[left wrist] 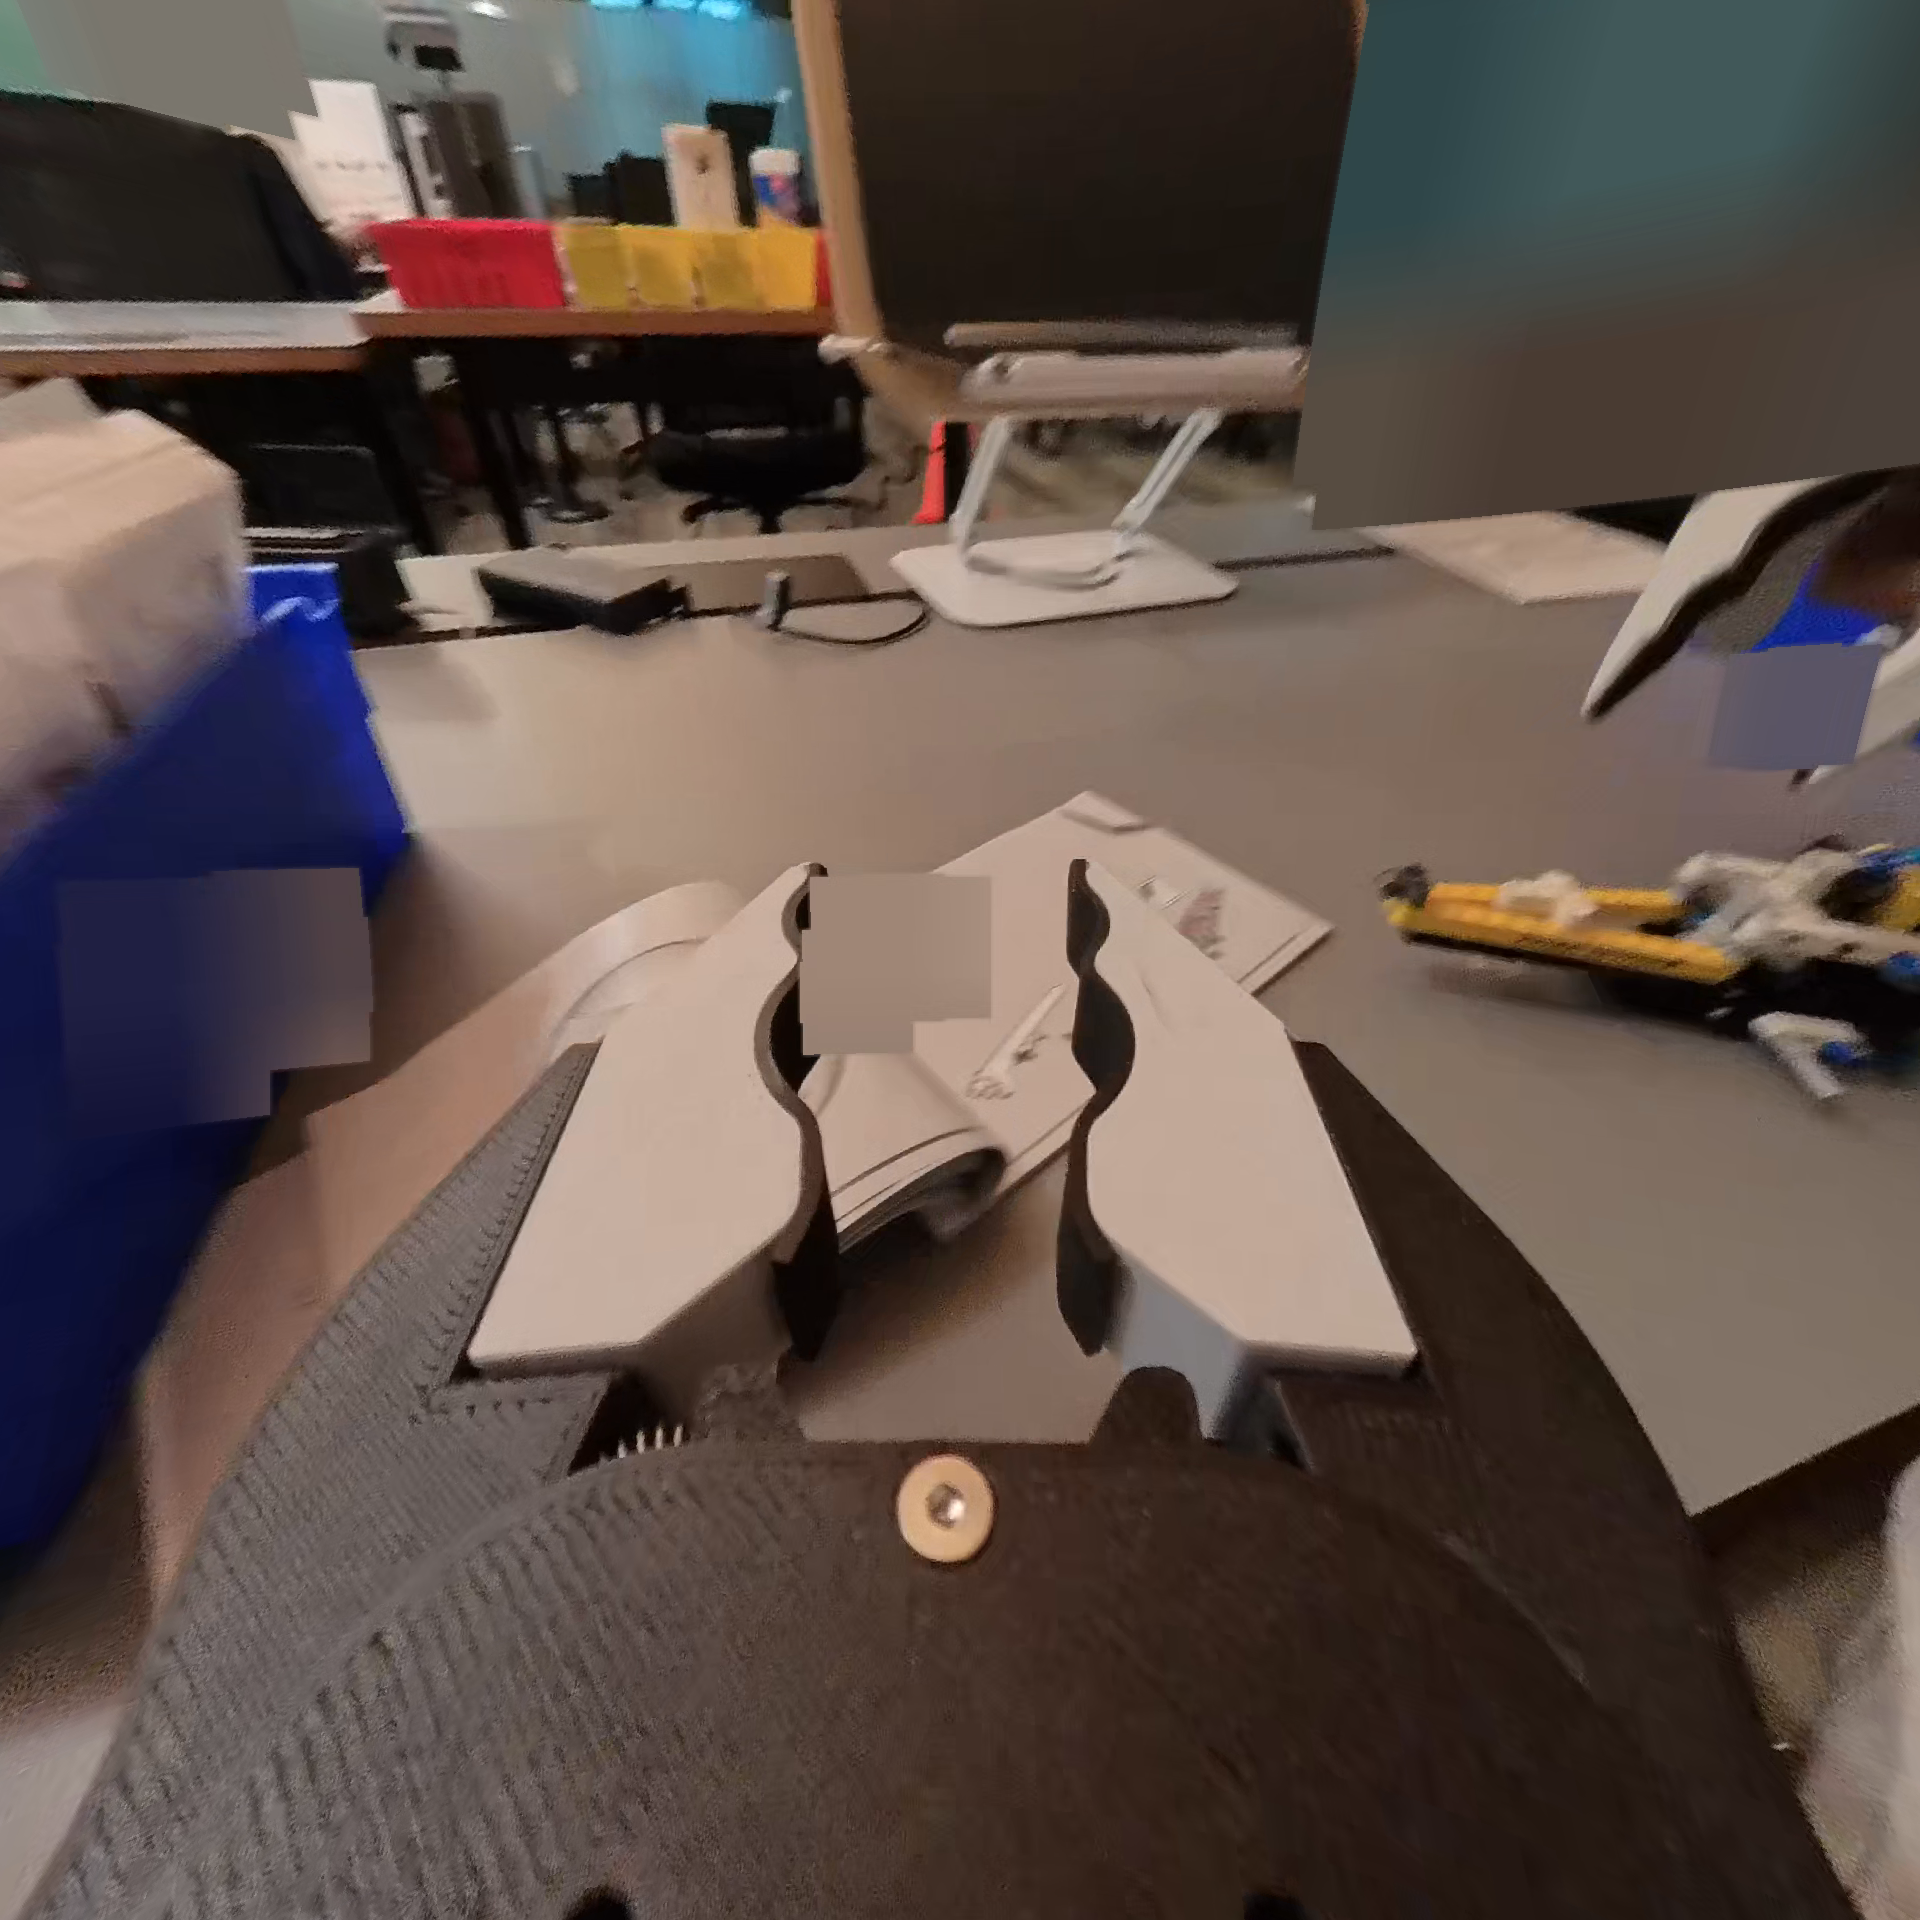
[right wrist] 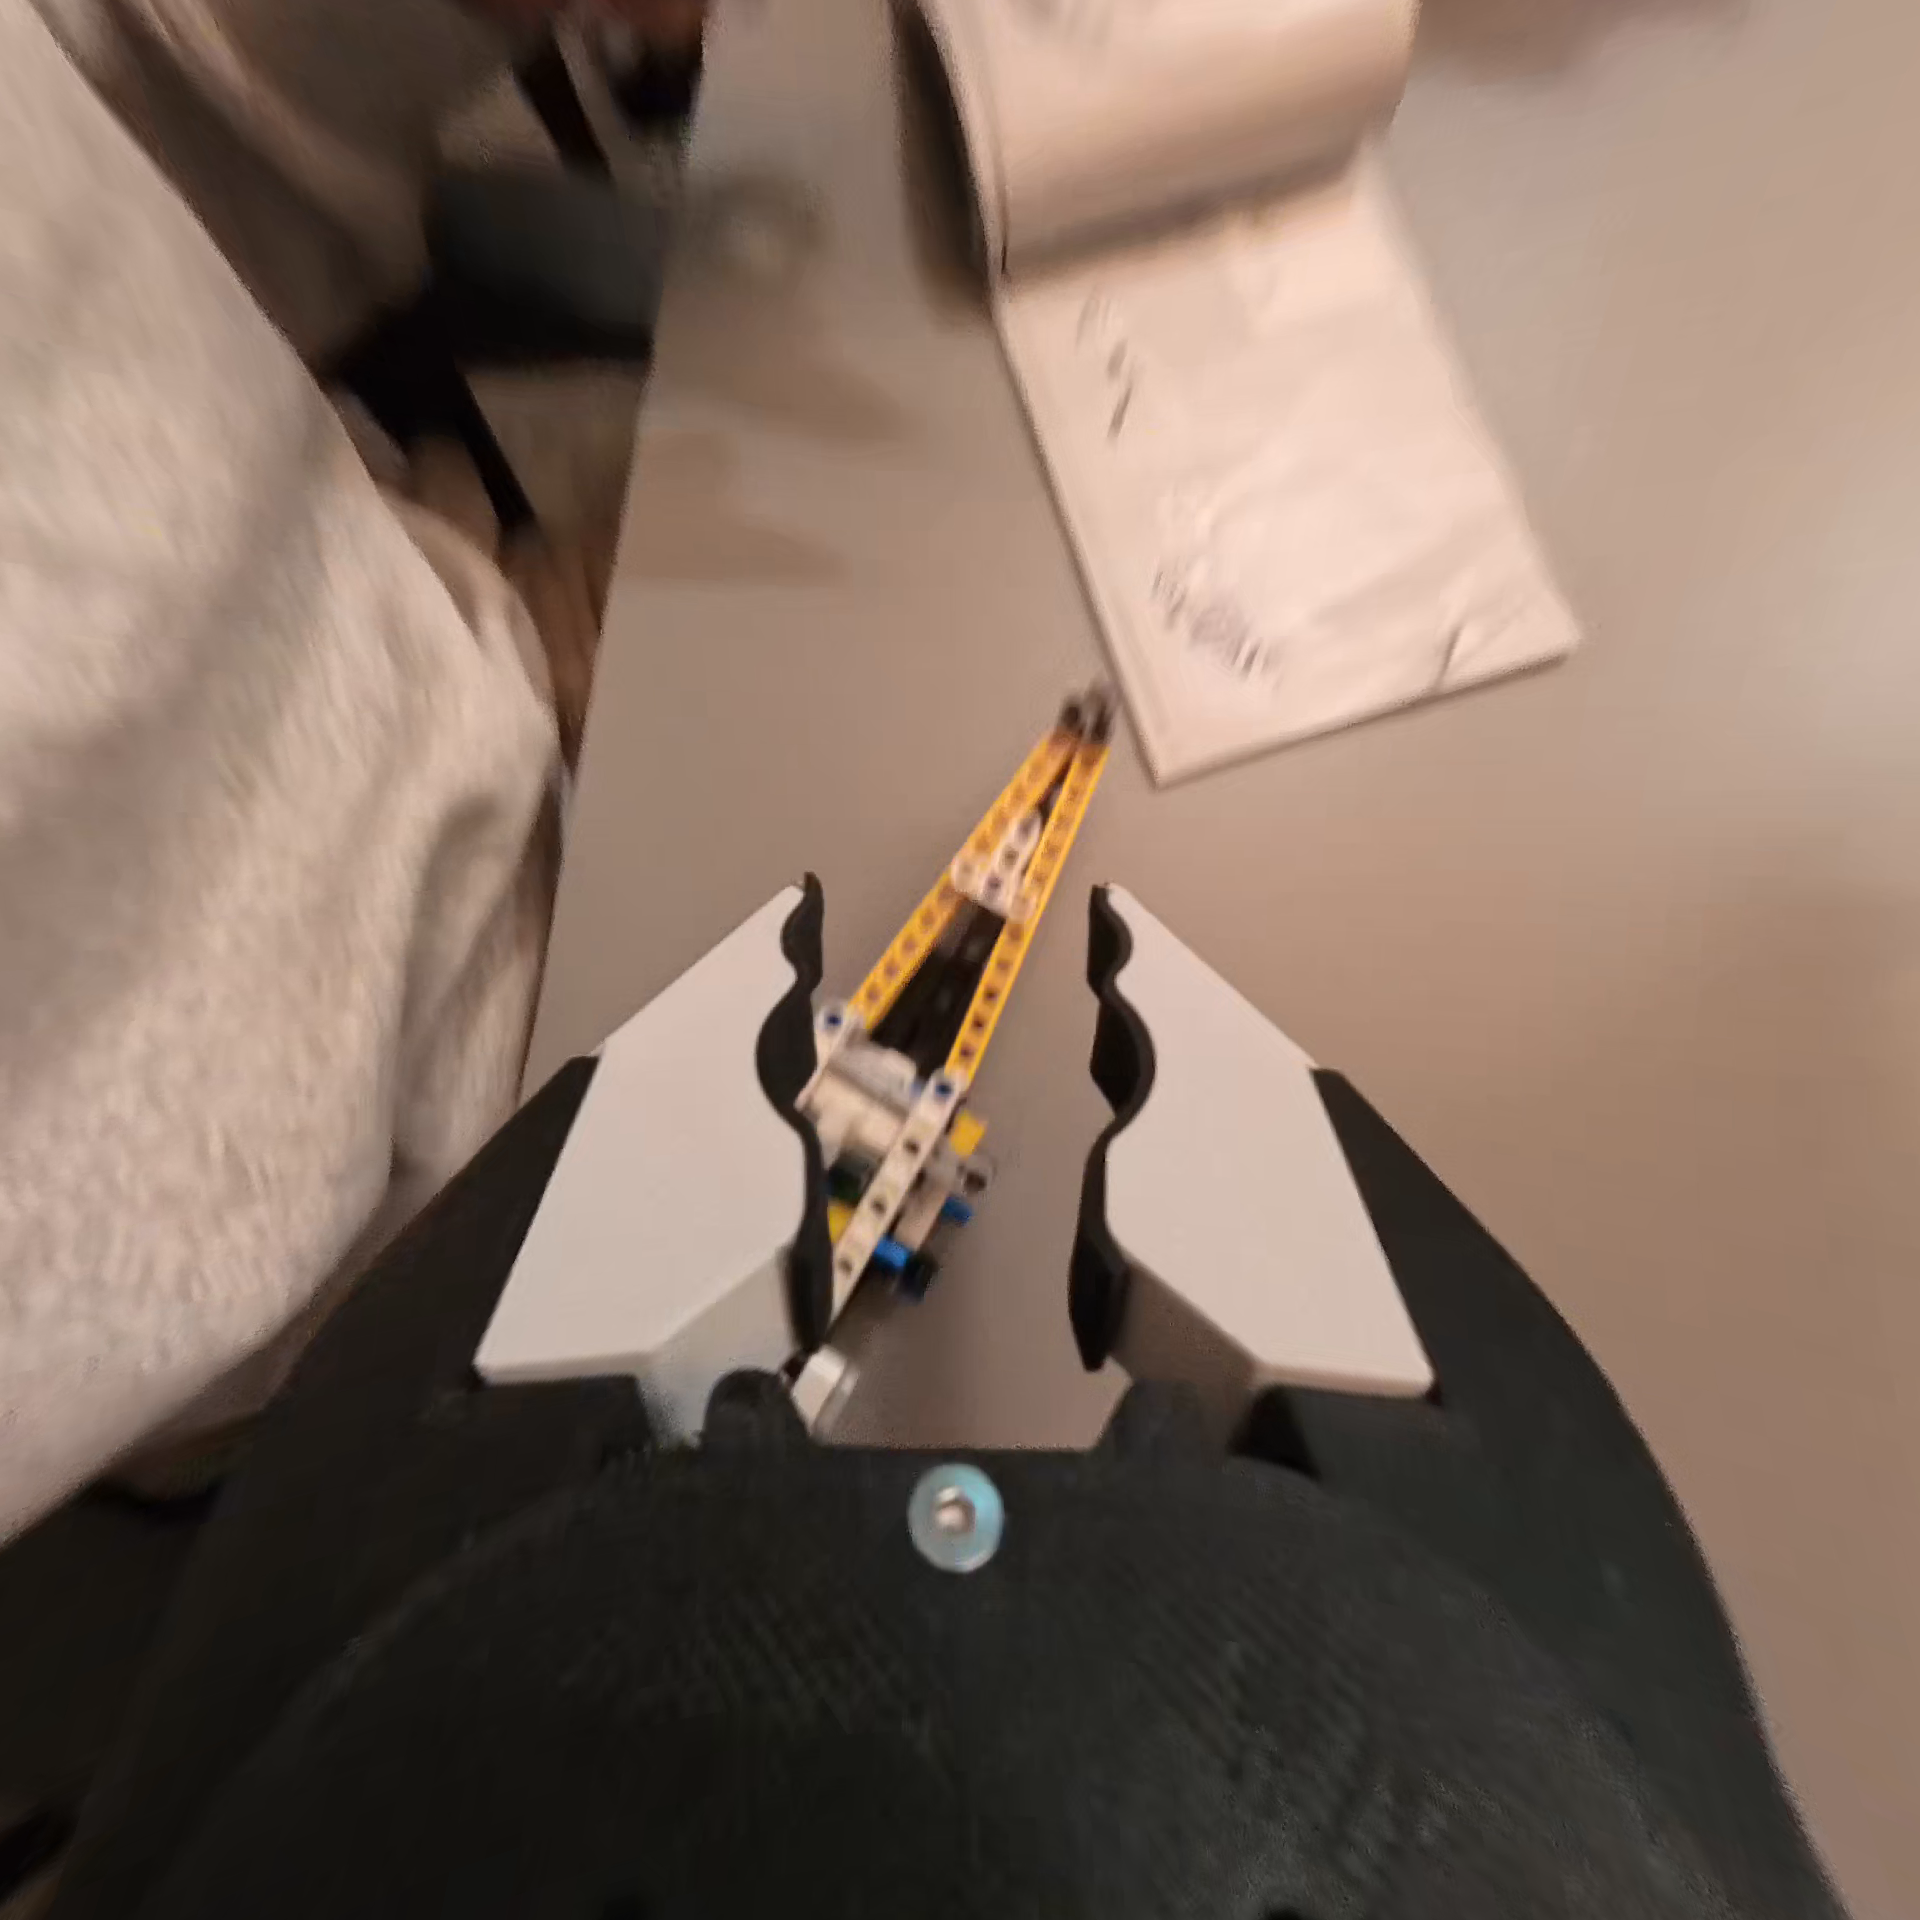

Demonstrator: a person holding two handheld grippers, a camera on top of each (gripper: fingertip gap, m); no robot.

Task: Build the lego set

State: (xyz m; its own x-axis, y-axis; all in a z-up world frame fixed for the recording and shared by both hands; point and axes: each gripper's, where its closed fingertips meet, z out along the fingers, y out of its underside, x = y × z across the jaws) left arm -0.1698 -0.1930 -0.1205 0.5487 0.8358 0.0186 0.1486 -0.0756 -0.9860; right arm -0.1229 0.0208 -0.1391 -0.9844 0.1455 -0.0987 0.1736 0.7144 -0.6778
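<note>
A partly built lego model (left wrist: 1662, 935) of yellow beams with white, black and blue parts lies on the grey table at the right. In the right wrist view the lego model (right wrist: 987, 935) lies below and between the open fingers of my right gripper (right wrist: 951, 904), which hovers over it without holding it. My left gripper (left wrist: 940, 883) is open and empty, held above an open instruction booklet (left wrist: 1143, 935). The right gripper (left wrist: 1704, 623) also shows at the far right of the left wrist view.
A blue box (left wrist: 197, 935) stands at the left. A monitor stand (left wrist: 1060, 561), a cable and a dark device sit at the table's back. The instruction booklet (right wrist: 1299, 520) lies past the model's tip. A person's light sleeve (right wrist: 208, 727) fills the left. The gap from one gripper's tips to the other's is roughly 25 cm.
</note>
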